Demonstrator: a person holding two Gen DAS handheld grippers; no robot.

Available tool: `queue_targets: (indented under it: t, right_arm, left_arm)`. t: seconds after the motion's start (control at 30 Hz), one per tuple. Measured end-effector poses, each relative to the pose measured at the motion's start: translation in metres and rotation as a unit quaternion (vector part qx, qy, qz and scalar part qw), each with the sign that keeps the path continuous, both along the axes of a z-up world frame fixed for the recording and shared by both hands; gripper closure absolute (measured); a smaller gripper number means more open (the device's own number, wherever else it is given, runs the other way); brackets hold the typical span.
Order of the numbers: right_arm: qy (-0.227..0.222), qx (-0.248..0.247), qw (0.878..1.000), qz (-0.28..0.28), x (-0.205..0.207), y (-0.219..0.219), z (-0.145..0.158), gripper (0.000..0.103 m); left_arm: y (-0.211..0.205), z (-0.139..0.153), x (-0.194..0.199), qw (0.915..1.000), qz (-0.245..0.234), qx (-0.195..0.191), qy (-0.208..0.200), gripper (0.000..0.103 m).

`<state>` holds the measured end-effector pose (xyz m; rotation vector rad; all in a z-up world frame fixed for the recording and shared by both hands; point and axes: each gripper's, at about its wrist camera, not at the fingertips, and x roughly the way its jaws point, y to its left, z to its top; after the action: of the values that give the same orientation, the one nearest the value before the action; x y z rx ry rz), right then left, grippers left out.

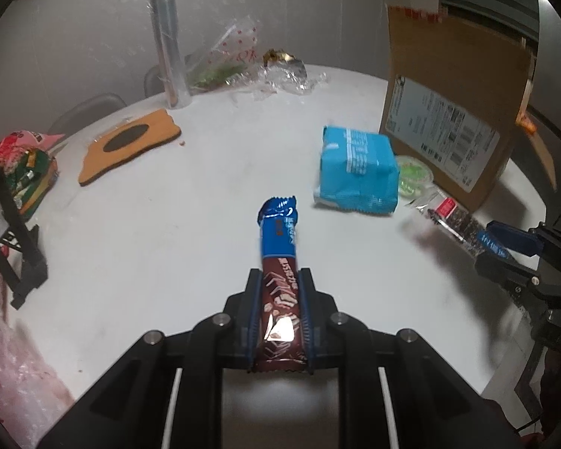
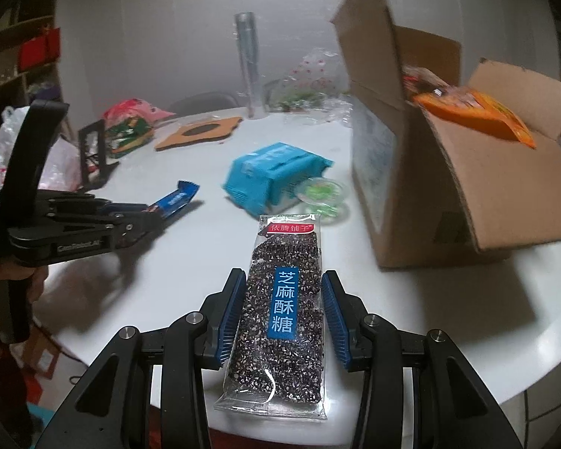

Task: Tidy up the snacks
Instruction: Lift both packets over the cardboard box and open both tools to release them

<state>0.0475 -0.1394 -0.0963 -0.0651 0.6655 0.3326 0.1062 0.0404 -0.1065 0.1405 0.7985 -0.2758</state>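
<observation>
Ahead on table [image 1: 168,224]: blue pack [image 1: 357,172], cardboard box [image 2: 430,172]; left gripper [image 1: 279,273] pinching chocolate bar [image 1: 280,262], right gripper [image 2: 284,280] sesame bar [image 2: 280,299].

Both fisheye cameras are looking forward along their fingers, low over the white table [image 1: 161,232]. The left view is catching the right gripper [image 1: 505,243] at its right edge; the right view is catching the left gripper [image 2: 149,217] at left. The 2 views are sharing the cardboard box [image 1: 448,112].
</observation>
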Motion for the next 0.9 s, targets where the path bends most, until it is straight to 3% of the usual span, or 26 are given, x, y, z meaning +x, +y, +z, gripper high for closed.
queue_targets:
  t: [0.27, 0.5, 0.67, 0.9]
  right_arm:
    - [-0.025, 0.027, 0.996, 0.084, -0.001, 0.021, 0.041, 0.065]
    - [-0.106, 0.049, 0.986, 0.115, -0.016, 0.000, 0.119, 0.065]
    - [-0.156, 0.041, 0.985, 0.065, -0.010, -0.047, 0.162, 0.065]
    - [-0.117, 0.000, 0.993, -0.014, 0.045, -0.104, 0.159, 0.065]
  left_arm:
    - [0.011, 0.060, -0.017, 0.9977, 0.004, -0.015, -0.065, 0.087]
    - [-0.023, 0.133, -0.020, 0.9896, -0.040, -0.013, -0.137, 0.087]
    - [-0.073, 0.175, -0.005, 0.9816, -0.101, -0.019, -0.161, 0.087]
    - [-0.157, 0.192, 0.034, 0.9752, -0.173, 0.002, -0.138, 0.087]
